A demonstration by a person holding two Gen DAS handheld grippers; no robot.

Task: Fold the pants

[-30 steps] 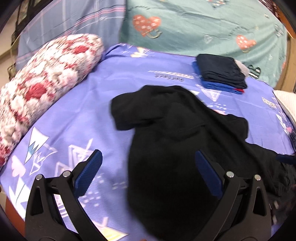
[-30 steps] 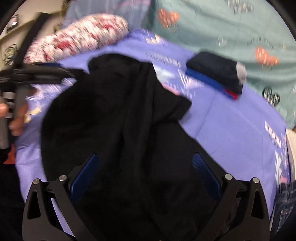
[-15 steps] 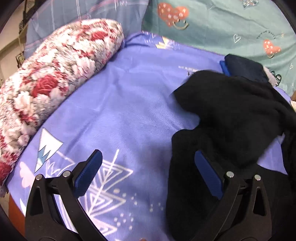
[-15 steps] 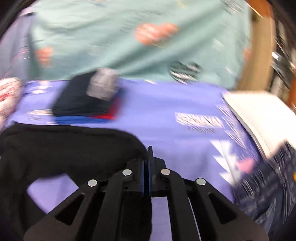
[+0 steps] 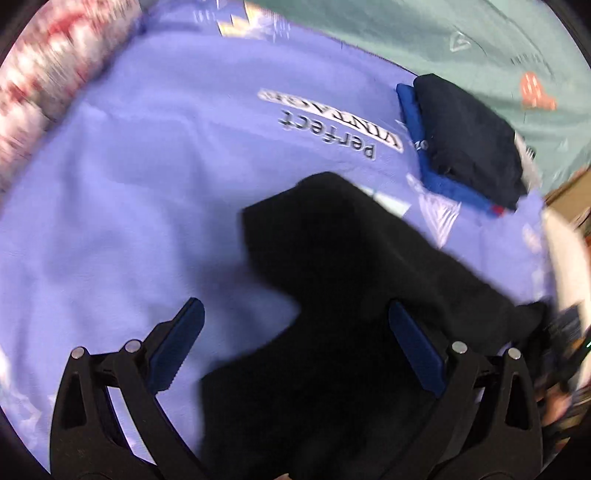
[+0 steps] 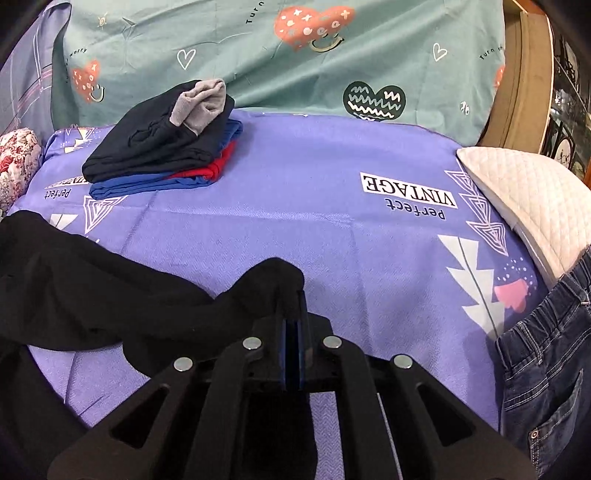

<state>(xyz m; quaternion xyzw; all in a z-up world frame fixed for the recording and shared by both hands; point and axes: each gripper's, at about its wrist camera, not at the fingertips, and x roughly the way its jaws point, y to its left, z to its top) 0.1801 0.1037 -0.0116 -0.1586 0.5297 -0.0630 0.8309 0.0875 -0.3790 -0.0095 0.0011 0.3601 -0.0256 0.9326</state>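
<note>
Your right gripper (image 6: pixel 293 325) is clamped on a bunched fold of the black fabric pants (image 6: pixel 85 280), which trail leftward across the purple printed bedsheet (image 6: pixel 332 221). Your left gripper (image 5: pixel 295 339) hovers with jaws spread wide over the pants, pinching nothing.

Your left gripper (image 5: pixel 295 345) hangs with its jaws wide apart over the black pants (image 5: pixel 351 295) on the purple bedsheet (image 5: pixel 129 184). A folded clothes stack (image 5: pixel 469 140) lies beyond, near the teal cover (image 5: pixel 443 33).
</note>
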